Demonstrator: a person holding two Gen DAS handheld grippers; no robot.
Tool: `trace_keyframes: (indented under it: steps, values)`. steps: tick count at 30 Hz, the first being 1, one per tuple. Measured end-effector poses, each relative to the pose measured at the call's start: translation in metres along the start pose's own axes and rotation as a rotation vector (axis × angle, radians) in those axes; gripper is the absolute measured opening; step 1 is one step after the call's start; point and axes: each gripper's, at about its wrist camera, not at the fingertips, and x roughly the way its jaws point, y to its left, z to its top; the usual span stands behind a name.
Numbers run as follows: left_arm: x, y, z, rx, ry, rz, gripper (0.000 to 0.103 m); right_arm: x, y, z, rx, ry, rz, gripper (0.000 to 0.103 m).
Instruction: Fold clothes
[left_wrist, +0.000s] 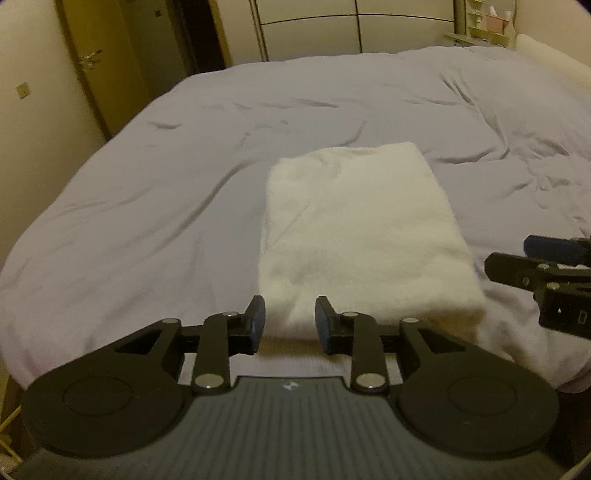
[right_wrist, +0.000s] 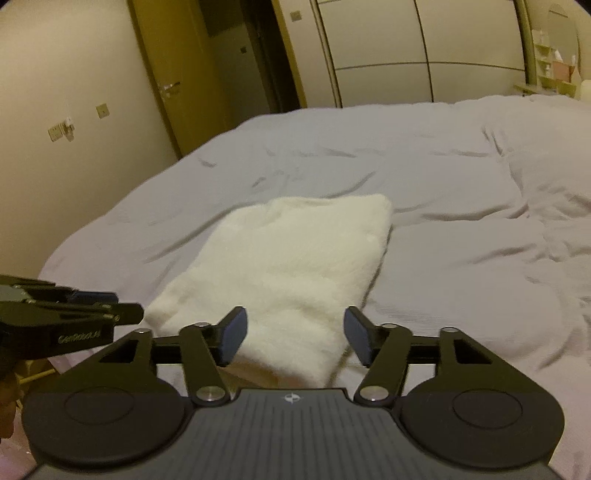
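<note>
My left gripper (left_wrist: 290, 325) has its jaws parted a little, nothing between the blue pads (left_wrist: 258, 321); they sit above the near edge of the bed, in line with the near left corner of the folded white garment (left_wrist: 358, 236). My right gripper (right_wrist: 295, 334) has its jaws spread wider, also empty, over the near right corner of that same garment (right_wrist: 288, 266). Neither pair of pads presses on the fabric.

The garment is a fluffy cream-white piece folded into a neat rectangle. It lies flat near the bed's near edge, its long side running away from me toward the middle of the bed. Each gripper shows at the edge of the other's view, just beside the garment's near end.

The bed (left_wrist: 147, 192) is covered with a pale lilac, lightly wrinkled sheet. Past its far edge stands a wardrobe (right_wrist: 388, 48) with pale panelled doors, and beyond the far left corner a wooden door (right_wrist: 173, 74).
</note>
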Motion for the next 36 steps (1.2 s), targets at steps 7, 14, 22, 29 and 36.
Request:
trace_keyframes:
  steps: [7, 14, 22, 29, 36]
  values:
    - [-0.032, -0.016, -0.013, -0.008, -0.002, 0.039, 0.034, -0.025, -0.008, -0.004, 0.011, -0.023, 0.014, 0.075]
    - [-0.041, -0.033, -0.028, -0.001, 0.016, 0.038, 0.036, -0.034, -0.013, -0.016, 0.027, 0.000, 0.013, 0.078]
    - [-0.035, -0.037, -0.044, 0.023, 0.043, 0.021, 0.038, -0.040, -0.010, -0.029, 0.032, 0.008, -0.004, 0.079]
    - [-0.027, -0.028, -0.045, 0.040, 0.035, -0.022, 0.040, -0.037, -0.004, -0.034, 0.042, 0.006, -0.047, 0.079]
    - [-0.015, -0.005, -0.041, 0.028, 0.010, -0.091, 0.047, -0.029, 0.002, -0.030, 0.055, 0.020, -0.063, 0.083]
